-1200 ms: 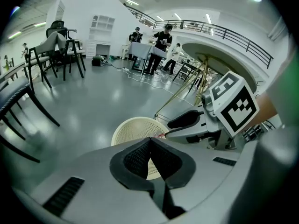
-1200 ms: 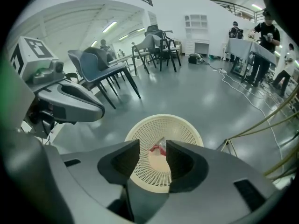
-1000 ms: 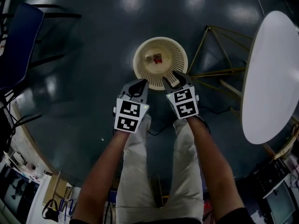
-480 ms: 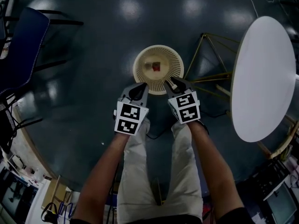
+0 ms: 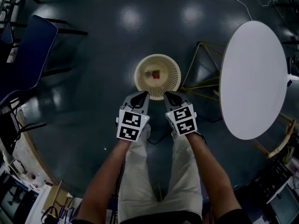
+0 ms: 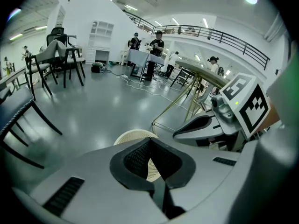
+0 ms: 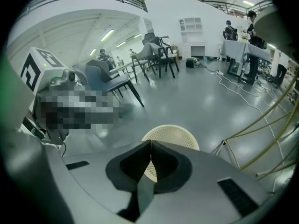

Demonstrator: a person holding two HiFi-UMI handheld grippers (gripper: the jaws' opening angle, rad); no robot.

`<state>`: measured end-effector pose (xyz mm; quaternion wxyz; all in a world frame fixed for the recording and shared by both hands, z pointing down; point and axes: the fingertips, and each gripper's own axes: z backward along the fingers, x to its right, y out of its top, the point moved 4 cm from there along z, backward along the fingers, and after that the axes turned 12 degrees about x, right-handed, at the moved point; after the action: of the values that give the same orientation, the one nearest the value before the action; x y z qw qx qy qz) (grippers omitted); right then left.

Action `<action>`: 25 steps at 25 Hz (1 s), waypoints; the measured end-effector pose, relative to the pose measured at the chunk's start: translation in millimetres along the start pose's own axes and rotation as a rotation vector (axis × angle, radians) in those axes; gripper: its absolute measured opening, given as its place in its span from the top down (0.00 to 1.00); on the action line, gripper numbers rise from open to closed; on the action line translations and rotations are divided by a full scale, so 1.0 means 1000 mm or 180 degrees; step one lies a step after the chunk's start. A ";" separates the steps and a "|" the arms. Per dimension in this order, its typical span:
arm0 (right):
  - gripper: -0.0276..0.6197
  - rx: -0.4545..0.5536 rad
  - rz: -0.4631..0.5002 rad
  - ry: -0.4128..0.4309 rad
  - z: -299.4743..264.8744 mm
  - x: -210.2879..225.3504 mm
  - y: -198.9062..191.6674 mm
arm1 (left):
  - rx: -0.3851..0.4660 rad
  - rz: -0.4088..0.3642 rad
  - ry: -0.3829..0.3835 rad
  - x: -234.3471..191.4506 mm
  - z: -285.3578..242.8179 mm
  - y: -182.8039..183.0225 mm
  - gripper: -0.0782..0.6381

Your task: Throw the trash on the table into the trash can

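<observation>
A cream mesh trash can [image 5: 157, 76] stands on the dark floor, with a red scrap [image 5: 156, 73] and a dull brownish piece [image 5: 148, 73] lying in it. Both grippers hover side by side at its near rim. My left gripper [image 5: 139, 96] is shut and empty; its tips [image 6: 150, 141] meet over the can [image 6: 133, 135]. My right gripper [image 5: 171, 96] has its jaws closed together [image 7: 151, 144] with nothing between them, above the can [image 7: 170, 133]. The white oval table [image 5: 253, 80] at the right shows only a bare top.
The table's thin gold legs [image 5: 205, 73] spread toward the trash can. A dark blue chair [image 5: 25, 55] stands at the left. More chairs [image 6: 65, 62] and several people [image 6: 156, 43] are far across the hall. Cables trail on the floor.
The right gripper's jaws have gone from wide open over the can's rim to shut. Both grippers have drawn back slightly from the can, and the view has shifted toward the table.
</observation>
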<state>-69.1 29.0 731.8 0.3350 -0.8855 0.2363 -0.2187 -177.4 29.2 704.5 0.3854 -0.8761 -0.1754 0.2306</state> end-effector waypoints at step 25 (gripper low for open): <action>0.93 0.0577 0.0063 0.0121 0.164 -0.062 0.182 | 0.0480 -0.0350 -0.0142 0.068 0.124 0.188 0.87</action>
<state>-78.4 23.3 479.4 0.4114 -0.8449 0.2305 -0.2527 -163.4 15.4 469.5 0.4583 -0.8283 -0.2138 0.2411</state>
